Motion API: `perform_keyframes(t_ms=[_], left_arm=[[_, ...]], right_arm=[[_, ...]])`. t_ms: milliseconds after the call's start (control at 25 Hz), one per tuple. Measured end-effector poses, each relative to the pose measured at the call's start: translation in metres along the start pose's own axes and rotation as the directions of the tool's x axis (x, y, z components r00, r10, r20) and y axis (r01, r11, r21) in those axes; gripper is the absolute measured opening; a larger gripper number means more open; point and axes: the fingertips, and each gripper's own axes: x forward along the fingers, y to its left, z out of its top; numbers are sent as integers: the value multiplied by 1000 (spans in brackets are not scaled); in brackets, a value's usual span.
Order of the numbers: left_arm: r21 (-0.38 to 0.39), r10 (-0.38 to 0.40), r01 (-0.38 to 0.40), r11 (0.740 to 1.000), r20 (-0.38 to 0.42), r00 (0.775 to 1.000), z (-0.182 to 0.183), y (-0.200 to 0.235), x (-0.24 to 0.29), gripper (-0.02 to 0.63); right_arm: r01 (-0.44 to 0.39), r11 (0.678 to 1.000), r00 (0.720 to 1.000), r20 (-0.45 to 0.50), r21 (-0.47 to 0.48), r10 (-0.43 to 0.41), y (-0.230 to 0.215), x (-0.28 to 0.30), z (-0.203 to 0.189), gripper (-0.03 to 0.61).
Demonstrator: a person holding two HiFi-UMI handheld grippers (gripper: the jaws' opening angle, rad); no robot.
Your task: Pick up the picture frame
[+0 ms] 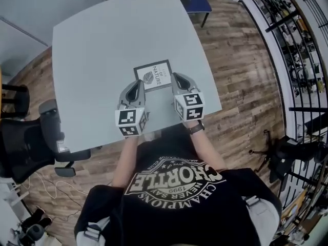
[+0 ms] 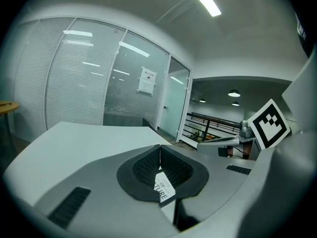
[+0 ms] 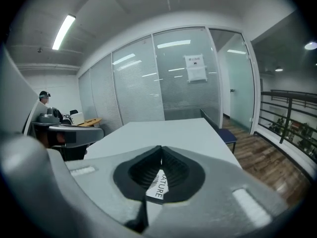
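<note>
The picture frame [image 1: 154,76] lies flat on the grey table [image 1: 102,45], near its front right part; it has a black border and a white print with a leaf and lettering. My left gripper [image 1: 138,84] is shut and empty, its tips by the frame's near left corner. At the frame's near right edge, my right gripper [image 1: 177,78] is also shut with nothing in it. In the left gripper view the frame [image 2: 164,188] shows under the shut jaws of the left gripper [image 2: 159,147]. The right gripper view shows the frame [image 3: 157,185] below the right gripper [image 3: 161,148].
A black office chair [image 1: 28,137] stands at the table's left front corner, and a blue chair [image 1: 198,1] at the far side. A dark railing [image 1: 294,50] runs along the right over wood floor. Glass partition walls [image 3: 163,83] stand beyond the table.
</note>
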Motion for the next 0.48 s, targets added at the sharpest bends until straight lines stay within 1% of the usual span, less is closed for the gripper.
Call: perform_keyframes(t_ms=[120,240,400,480], left_arm=[[-25,20,-21,999,-48,999,-15,13,20,6],[-37,33,-36,999,-76,997,-26,32,42,6],[-72,52,-63,995,-144,988,-53,47,56,6],[-77,58,-73,994,-173,983,-64,51,63,6]], right_arm=[[-22,1000,998,-58,12,23,-10,27,-15,-1],[-38,999,995,-93,12,39,-18,56,-24,0],[-55,998,986,-156,19,58,-25,75,-44,0],[-61,998,981,-180,23,64,-29,83,-52,0]])
